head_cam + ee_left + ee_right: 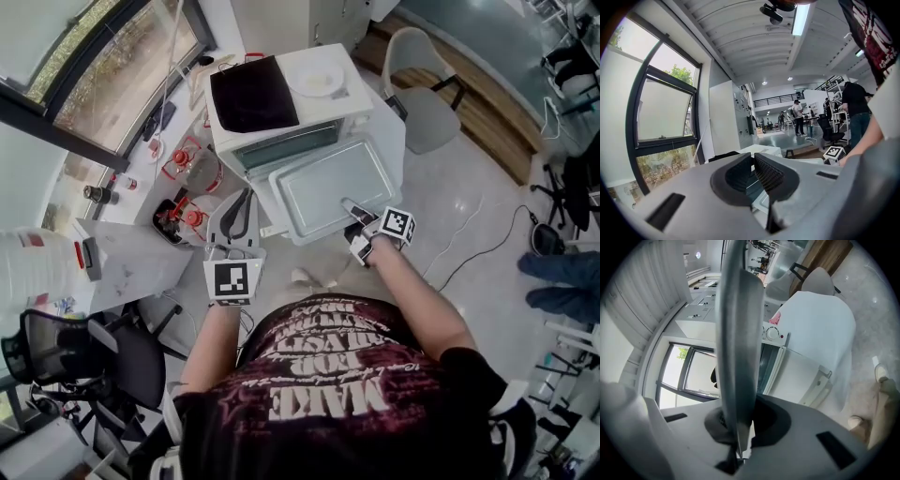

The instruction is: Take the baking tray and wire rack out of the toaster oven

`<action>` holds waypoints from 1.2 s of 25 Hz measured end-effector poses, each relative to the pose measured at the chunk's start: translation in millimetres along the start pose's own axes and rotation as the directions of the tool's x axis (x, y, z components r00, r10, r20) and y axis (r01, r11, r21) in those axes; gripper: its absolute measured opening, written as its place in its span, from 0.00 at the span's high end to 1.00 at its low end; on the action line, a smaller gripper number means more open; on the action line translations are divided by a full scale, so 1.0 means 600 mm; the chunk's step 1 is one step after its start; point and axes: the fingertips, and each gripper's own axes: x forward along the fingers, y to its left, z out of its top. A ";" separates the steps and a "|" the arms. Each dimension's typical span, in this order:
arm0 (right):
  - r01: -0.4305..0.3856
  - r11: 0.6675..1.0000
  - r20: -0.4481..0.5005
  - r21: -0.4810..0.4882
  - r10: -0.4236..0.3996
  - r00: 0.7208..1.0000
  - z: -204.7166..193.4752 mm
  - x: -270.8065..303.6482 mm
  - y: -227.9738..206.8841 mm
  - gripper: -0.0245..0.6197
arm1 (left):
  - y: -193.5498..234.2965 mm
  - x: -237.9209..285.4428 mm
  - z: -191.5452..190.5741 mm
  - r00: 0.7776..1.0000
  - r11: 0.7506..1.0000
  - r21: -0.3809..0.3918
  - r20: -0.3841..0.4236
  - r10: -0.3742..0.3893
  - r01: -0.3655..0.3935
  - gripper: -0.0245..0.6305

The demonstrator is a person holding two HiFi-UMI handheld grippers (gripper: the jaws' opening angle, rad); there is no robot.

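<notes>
Just before the toaster oven (281,103), pinched baking tray (333,187) by one edge in right gripper (354,208), left gripper (244,199) closed, empty, and risked tipping it off that lone hold.

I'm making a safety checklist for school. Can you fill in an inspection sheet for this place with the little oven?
Surface: white-draped table.
Job's things: baking tray outside the toaster oven, in front of its opening; wire rack cannot be made out.
Clutter: dark cloth and plate on the oven; red-topped containers by the window.
Grippers: right gripper shut on the tray's near edge; left gripper shut, empty.
Cables: black cable across the floor.
Surroundings: pale chair, another person's legs at right.
</notes>
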 end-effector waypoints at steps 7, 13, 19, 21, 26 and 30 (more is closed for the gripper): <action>-0.002 1.000 -0.087 -0.008 0.001 0.996 0.042 -0.040 -0.017 0.95 | -0.064 0.061 0.029 1.000 1.000 0.010 -0.003 -0.004 0.004 0.93; -0.022 1.000 -0.204 -0.020 0.017 0.979 0.090 -0.065 -0.029 0.95 | -0.120 0.113 0.051 0.999 0.999 0.002 -0.018 0.049 -0.049 0.93; -0.042 0.999 -0.309 -0.028 0.031 0.950 0.151 -0.088 -0.049 0.95 | -0.181 0.159 0.075 0.991 0.991 -0.007 -0.031 0.130 -0.130 0.93; -0.045 0.998 -0.346 -0.036 0.030 0.938 0.173 -0.094 -0.058 0.95 | -0.199 0.171 0.079 0.986 0.986 -0.011 -0.036 0.163 -0.164 0.93; -0.048 0.997 -0.414 -0.059 0.020 0.910 0.212 -0.100 -0.080 0.95 | -0.225 0.190 0.081 0.976 0.976 -0.021 -0.045 0.215 -0.216 0.93; -0.032 0.997 -0.425 -0.063 0.002 0.905 0.222 -0.104 -0.088 0.95 | -0.217 0.194 0.076 0.977 0.977 -0.032 -0.052 0.209 -0.210 0.93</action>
